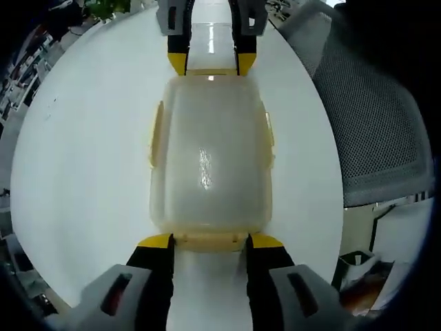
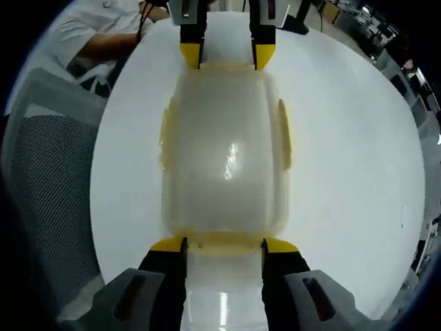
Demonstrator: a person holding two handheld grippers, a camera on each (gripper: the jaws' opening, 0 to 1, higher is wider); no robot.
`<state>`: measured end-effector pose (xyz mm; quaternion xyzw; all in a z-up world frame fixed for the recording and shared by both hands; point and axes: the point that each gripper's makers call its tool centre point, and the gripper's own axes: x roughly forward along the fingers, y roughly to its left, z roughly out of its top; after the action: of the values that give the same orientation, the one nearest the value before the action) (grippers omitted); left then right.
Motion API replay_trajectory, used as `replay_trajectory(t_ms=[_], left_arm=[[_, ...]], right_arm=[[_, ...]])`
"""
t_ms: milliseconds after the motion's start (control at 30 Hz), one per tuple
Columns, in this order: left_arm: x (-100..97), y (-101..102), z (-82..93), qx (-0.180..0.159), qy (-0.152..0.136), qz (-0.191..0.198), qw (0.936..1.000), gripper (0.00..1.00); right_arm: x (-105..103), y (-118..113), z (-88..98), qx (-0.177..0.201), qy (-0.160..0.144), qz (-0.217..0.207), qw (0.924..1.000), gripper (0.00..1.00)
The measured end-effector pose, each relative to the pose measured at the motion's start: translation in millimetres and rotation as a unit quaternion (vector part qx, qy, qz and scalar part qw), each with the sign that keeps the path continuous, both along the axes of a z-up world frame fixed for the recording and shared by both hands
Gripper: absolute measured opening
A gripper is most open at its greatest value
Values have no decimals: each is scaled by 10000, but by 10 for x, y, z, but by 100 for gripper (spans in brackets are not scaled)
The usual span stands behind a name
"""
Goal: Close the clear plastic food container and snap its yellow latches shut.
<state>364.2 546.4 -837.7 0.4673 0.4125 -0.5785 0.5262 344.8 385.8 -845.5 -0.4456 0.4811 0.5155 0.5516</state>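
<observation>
The clear plastic container (image 1: 210, 152) lies lid-on on the white round table (image 1: 83, 152). Yellow side latches (image 1: 157, 134) lie flat against its long walls. My left gripper (image 1: 210, 241) is open at the near end, its yellow tips either side of the end latch (image 1: 210, 242). My right gripper (image 1: 212, 63) stands open at the far end. In the right gripper view the container (image 2: 224, 152) shows from the other end. There my right gripper (image 2: 224, 245) straddles the near end latch (image 2: 224, 241), and my left gripper (image 2: 226, 56) is open at the far end.
A grey mesh chair (image 1: 372, 117) stands close to the table's edge, and shows again in the right gripper view (image 2: 48, 158). A person's white sleeve (image 2: 96, 34) rests at the table's far side. Bare table (image 2: 358, 158) surrounds the container.
</observation>
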Motion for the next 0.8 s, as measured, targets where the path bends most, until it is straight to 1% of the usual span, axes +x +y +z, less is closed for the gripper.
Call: replay_trajectory(t_ms=[67,133,167,267,333,367,433,467,567,667,800], left_arm=[[1,-4,1,51,-4,-13,10000,40],[2,-8,5,93,-2,-7,10000,40],[10,-6,-5,138,5,-22,9999,39],[2,-13,-3,311,-15,-2,9995,39],[1,14,-2,326,-45,101,9994,39],[-20,34,11,345,11,200,9992,39],[-4,62,48,360,-48,237,9991,39],[23,76,96,326,-154,248,9990,38],[43,59,221,153,-208,324,9991,38],[10,59,317,105,-157,364,9992,38],[-13,95,373,47,-101,389,9992,38]], right_arm=[[21,-10,-7,19,4,-24,10000,41],[37,-20,-7,92,-7,-117,9999,40],[39,-16,-9,117,-29,-228,9997,40],[41,-25,12,176,-11,-44,9998,40],[86,-20,46,312,-49,-21,9995,40],[93,1,84,414,-48,46,9991,40],[105,29,163,572,-68,31,9983,40],[107,31,190,597,-87,46,9982,40],[145,20,239,574,-165,91,9982,39],[138,22,301,553,-174,153,9982,39],[99,59,407,618,-177,195,9977,39]])
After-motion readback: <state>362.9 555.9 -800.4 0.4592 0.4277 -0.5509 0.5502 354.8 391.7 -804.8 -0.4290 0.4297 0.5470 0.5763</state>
